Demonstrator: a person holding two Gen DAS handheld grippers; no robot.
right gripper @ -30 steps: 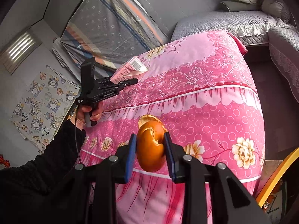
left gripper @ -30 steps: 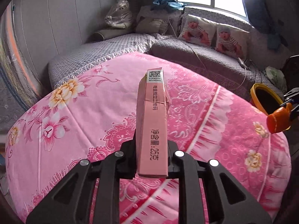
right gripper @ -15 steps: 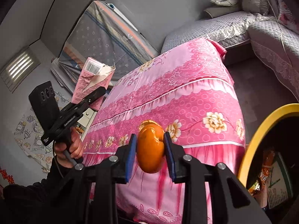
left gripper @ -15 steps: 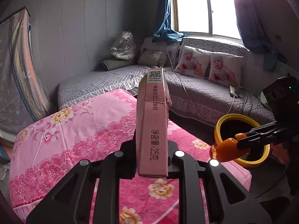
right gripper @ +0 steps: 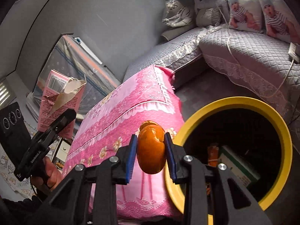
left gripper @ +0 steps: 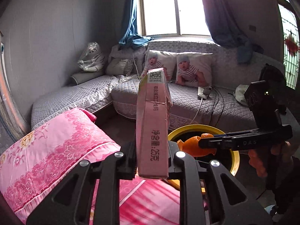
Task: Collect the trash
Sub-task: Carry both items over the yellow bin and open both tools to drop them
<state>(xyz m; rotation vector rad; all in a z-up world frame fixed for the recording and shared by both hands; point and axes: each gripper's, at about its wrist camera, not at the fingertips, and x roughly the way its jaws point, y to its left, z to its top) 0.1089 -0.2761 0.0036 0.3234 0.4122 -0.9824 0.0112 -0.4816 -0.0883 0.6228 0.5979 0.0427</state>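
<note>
Left wrist view: left gripper point(left gripper: 151, 161) pinches the pink carton point(left gripper: 152, 123) (torn top) beside the yellow bin point(right gripper: 281, 131). Right gripper point(right gripper: 151, 153) clamps orange peel point(right gripper: 151, 150) at the bin's rim; more trash lies inside.

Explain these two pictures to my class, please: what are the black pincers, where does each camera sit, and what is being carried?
No robot here: a person holds a hand-operated gripper in each hand, and a fisheye camera on each looks along its fingers. The left gripper is shut on a torn pink carton; the right camera sees it from the side. The right gripper is shut on a piece of orange peel, beside the rim of the yellow trash bin, which already holds rubbish. A table with a pink floral cloth stands next to the bin.
</note>
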